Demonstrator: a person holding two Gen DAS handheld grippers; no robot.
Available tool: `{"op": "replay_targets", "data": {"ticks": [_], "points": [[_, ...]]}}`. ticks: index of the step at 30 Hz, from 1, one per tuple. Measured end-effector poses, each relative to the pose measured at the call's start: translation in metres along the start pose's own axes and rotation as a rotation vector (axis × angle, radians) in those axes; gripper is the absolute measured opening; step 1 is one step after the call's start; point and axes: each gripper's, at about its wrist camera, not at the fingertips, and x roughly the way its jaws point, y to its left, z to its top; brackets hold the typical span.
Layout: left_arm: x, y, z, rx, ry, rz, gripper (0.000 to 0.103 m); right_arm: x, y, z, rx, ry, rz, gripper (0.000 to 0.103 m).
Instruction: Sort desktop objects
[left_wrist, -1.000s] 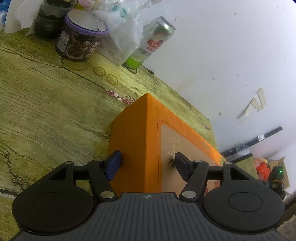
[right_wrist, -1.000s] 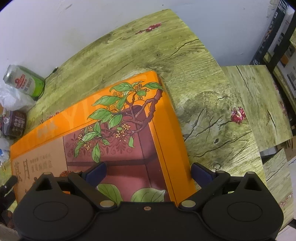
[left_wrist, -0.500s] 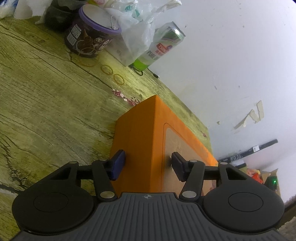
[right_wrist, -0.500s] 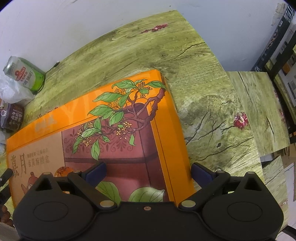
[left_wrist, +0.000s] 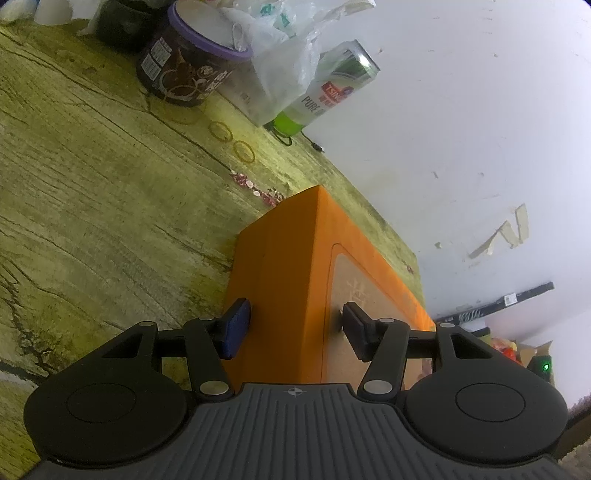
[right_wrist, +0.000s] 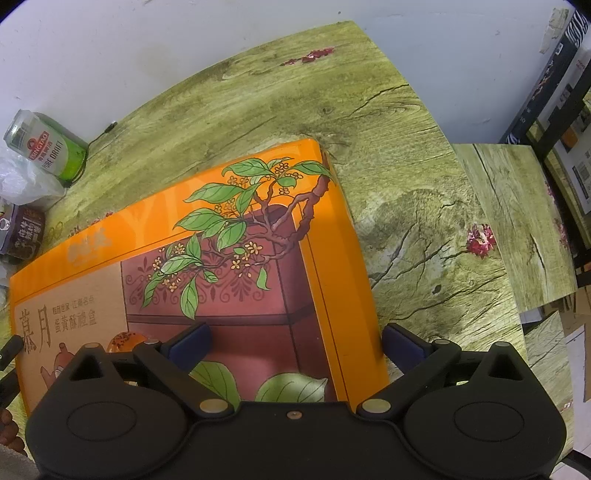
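Observation:
A flat orange gift box (left_wrist: 280, 266) printed with a leafy branch (right_wrist: 221, 258) lies on the green wood-grain table (left_wrist: 92, 184). My left gripper (left_wrist: 293, 325) is at the box's near end. One pad lies against the underside edge and the other on the top face, so it is shut across the box's thickness. My right gripper (right_wrist: 295, 345) points steeply down over the box's right end, jaws wide. Its left pad hovers over the lid and its right pad stands just outside the box's side, so it is open.
A green-and-white drink can (left_wrist: 332, 88) leans on the white wall at the back. A clear plastic bag (left_wrist: 273, 55), a brown tub with a purple rim (left_wrist: 184, 62) and loose rubber bands (left_wrist: 221, 131) lie near it. A lower side table (right_wrist: 517, 221) stands right of the table edge.
My left gripper's jaws have narrowed onto the box's end and the hand has rolled slightly. The right gripper has kept its place and its wide opening.

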Motion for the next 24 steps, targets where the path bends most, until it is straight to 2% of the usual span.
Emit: {"op": "replay_targets", "data": {"ticks": [7, 12, 19, 24], "points": [[0.001, 0.002, -0.002, -0.013, 0.000, 0.013, 0.058, 0.001, 0.001, 0.000, -0.002, 0.001, -0.005, 0.102], [-0.001, -0.006, 0.000, 0.018, -0.005, 0.038, 0.058, 0.001, 0.000, 0.000, 0.000, -0.002, -0.003, 0.102], [-0.007, -0.004, 0.020, -0.037, -0.108, 0.073, 0.059, 0.001, 0.000, -0.002, 0.003, -0.010, 0.000, 0.103], [0.007, -0.007, 0.031, 0.014, -0.130, 0.114, 0.059, 0.001, 0.000, -0.002, 0.003, -0.009, -0.001, 0.103]]}}
